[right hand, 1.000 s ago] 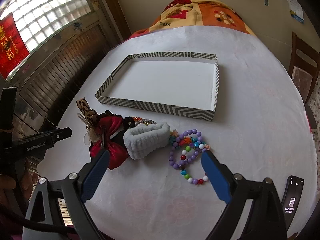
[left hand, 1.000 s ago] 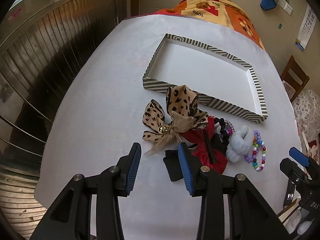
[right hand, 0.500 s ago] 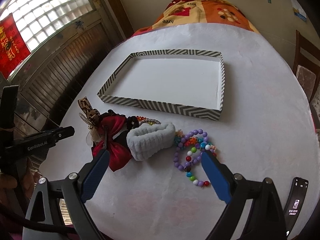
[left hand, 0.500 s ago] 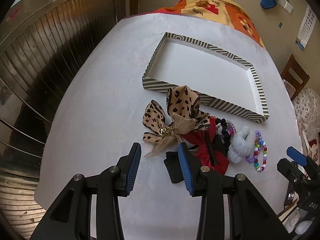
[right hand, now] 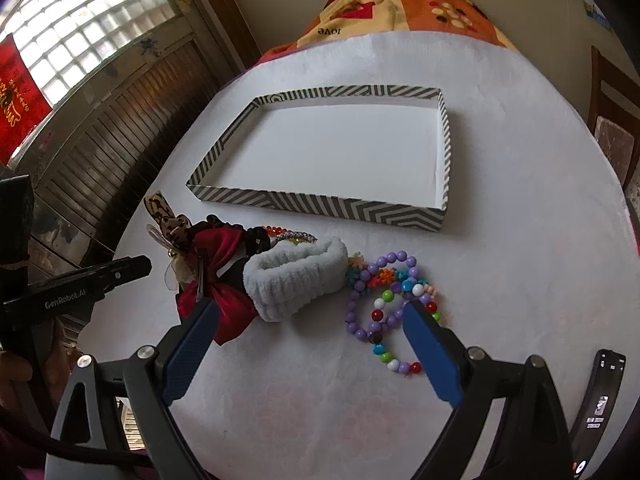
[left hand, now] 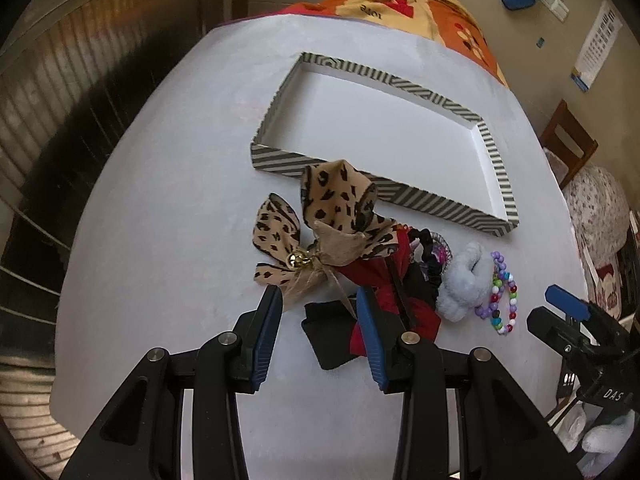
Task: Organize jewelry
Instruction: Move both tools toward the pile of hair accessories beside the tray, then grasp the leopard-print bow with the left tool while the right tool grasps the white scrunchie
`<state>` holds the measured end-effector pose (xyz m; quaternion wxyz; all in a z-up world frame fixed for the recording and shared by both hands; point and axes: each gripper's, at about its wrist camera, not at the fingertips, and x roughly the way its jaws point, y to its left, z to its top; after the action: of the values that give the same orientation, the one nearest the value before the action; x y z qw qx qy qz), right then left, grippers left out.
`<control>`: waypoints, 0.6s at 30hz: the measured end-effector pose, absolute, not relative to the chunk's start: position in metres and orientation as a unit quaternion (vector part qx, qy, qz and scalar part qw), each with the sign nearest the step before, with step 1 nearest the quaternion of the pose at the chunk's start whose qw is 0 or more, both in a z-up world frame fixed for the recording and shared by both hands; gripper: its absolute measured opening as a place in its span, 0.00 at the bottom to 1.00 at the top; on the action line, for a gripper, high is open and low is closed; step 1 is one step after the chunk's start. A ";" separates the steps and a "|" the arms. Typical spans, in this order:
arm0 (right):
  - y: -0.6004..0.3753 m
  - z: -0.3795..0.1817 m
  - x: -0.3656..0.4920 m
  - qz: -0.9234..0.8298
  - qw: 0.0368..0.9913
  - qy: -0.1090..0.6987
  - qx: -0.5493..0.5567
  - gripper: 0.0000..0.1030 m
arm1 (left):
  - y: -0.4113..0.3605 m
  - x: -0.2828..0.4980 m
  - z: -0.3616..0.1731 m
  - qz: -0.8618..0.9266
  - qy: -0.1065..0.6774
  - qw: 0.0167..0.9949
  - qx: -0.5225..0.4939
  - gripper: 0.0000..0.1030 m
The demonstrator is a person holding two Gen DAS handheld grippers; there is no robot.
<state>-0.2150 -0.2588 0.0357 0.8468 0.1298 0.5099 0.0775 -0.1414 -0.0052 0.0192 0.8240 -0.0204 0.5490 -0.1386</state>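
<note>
A striped-rim box lid [left hand: 372, 194] [right hand: 320, 204] with a bare white inside lies on the white table. In front of it is a pile: a leopard-print bow [left hand: 320, 224] [right hand: 164, 216], a red bow [left hand: 384, 276] [right hand: 224, 276], a black scrunchie [left hand: 430, 252], a pale blue fluffy band [left hand: 466, 280] [right hand: 296, 280] and colourful bead bracelets [left hand: 500, 296] [right hand: 384, 300]. My left gripper [left hand: 318, 300] is open, its fingertips just short of the leopard bow's tails. My right gripper [right hand: 308, 312] is open wide, straddling the fluffy band and bracelets from the near side.
A black phone [right hand: 600, 396] lies at the table's near right edge. A patterned quilt [right hand: 392, 4] covers the far end. A wooden chair [left hand: 568, 136] stands to the right. A slatted metal door [left hand: 60, 100] is on the left.
Both grippers have moved slightly forward toward the pile. The objects have not moved. Both stay open.
</note>
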 end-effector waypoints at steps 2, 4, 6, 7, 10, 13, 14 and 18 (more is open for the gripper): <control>-0.257 0.034 -0.213 0.080 0.846 0.512 0.128 0.92 | -0.006 -0.138 0.016 -0.144 0.552 0.821 -0.019 0.16; -0.254 0.031 -0.210 0.081 0.845 0.514 0.126 0.92 | -0.006 -0.134 0.014 -0.147 0.556 0.817 -0.020 0.16; -0.254 0.029 -0.206 0.080 0.842 0.517 0.130 0.92 | -0.006 -0.128 0.011 -0.151 0.563 0.812 -0.029 0.16; -0.254 0.027 -0.204 0.081 0.841 0.518 0.133 0.92 | -0.006 -0.126 0.010 -0.153 0.565 0.810 -0.034 0.16; -0.253 0.023 -0.197 0.077 0.837 0.524 0.139 0.92 | -0.007 -0.120 0.009 -0.156 0.566 0.809 -0.036 0.16; -0.248 0.018 -0.190 0.081 0.831 0.530 0.147 0.92 | -0.009 -0.114 0.007 -0.156 0.570 0.806 -0.039 0.16; -0.246 0.016 -0.188 0.084 0.829 0.534 0.146 0.92 | -0.009 -0.113 0.006 -0.156 0.571 0.805 -0.039 0.16; -0.235 0.014 -0.180 0.089 0.828 0.537 0.135 0.92 | -0.008 -0.109 0.004 -0.157 0.575 0.802 -0.036 0.16</control>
<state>-0.1799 -0.2347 0.0142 0.8280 0.1347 0.5369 0.0889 -0.1095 -0.0080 0.0039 0.8021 -0.0363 0.5749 -0.1574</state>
